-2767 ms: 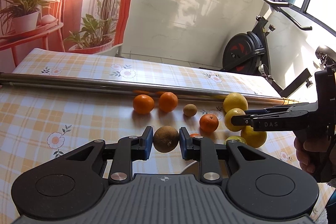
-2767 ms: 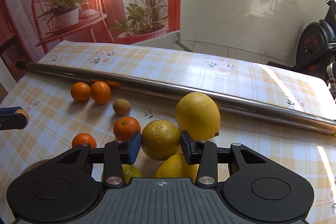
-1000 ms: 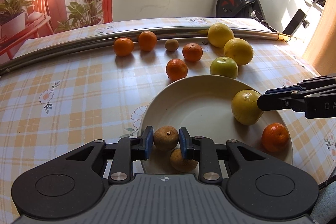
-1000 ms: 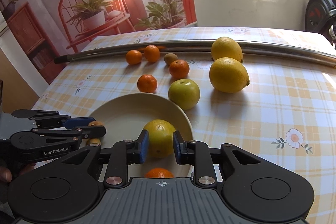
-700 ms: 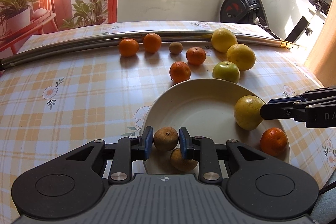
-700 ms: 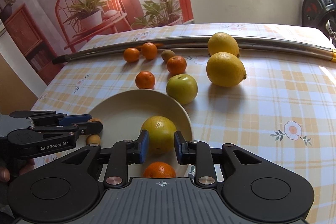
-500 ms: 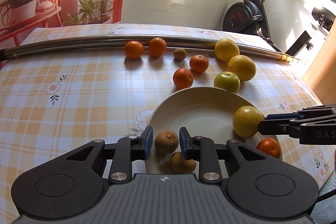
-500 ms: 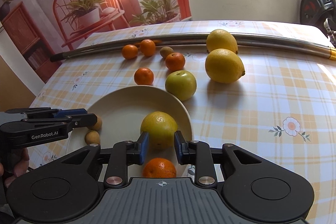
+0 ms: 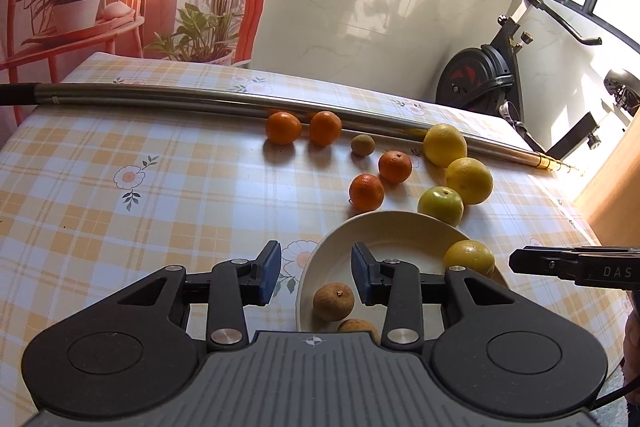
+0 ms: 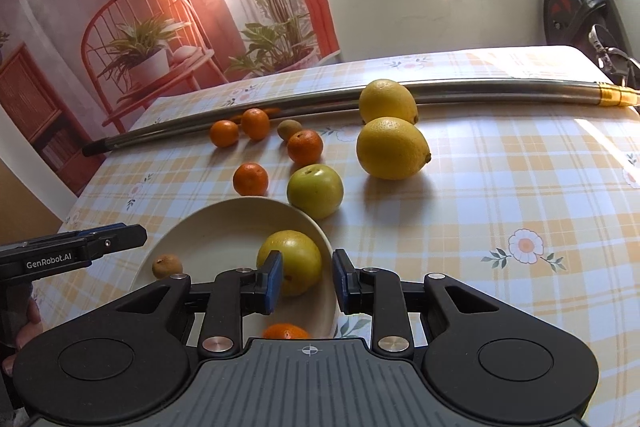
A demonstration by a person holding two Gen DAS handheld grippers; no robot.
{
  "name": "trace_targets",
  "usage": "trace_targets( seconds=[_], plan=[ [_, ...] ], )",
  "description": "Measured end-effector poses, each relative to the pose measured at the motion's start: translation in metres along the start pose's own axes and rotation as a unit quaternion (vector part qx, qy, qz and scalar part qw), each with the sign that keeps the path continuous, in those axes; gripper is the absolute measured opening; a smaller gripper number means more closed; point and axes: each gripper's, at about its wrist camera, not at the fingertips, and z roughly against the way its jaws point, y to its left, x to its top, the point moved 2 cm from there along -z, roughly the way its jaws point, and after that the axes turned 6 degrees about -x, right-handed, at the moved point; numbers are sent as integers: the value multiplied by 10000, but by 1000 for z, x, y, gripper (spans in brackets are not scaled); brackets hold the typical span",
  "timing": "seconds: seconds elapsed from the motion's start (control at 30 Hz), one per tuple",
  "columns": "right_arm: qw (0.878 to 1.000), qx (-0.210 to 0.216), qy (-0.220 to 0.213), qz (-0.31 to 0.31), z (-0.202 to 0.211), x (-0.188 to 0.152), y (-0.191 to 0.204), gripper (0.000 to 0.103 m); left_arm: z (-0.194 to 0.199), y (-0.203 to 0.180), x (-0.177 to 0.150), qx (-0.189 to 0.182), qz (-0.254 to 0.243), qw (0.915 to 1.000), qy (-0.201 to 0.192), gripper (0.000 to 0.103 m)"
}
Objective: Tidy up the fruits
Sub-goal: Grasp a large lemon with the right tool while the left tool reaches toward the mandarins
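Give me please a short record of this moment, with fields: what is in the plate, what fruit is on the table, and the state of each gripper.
plate: cream, on the checked tablecloth
in plate: yellow citrus, brown round fruit, second brown fruit, small orange
on table: green apple, two lemons, four small oranges, one small brown fruit
behind fruit: metal pole
left gripper: open, empty, above the plate's left edge
right gripper: open, empty, yellow citrus just ahead of its left finger
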Motion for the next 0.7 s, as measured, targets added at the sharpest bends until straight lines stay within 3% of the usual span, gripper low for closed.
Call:
trace_targets(
  seconds=[0.17,0.4,0.7],
  plan=[
    [9993,-185,-275,-176,1,7,-18,32,3,9,8,78,140,9998,-122,41],
    [9951,-481,-849,-185,-20,17,-40,52,7,19,20,262,336,9986,-319,41],
    [9907,-564,-1235,-95,-58,42,-58,62,0,18,34,191,598,9971,-430,41]
  ],
)
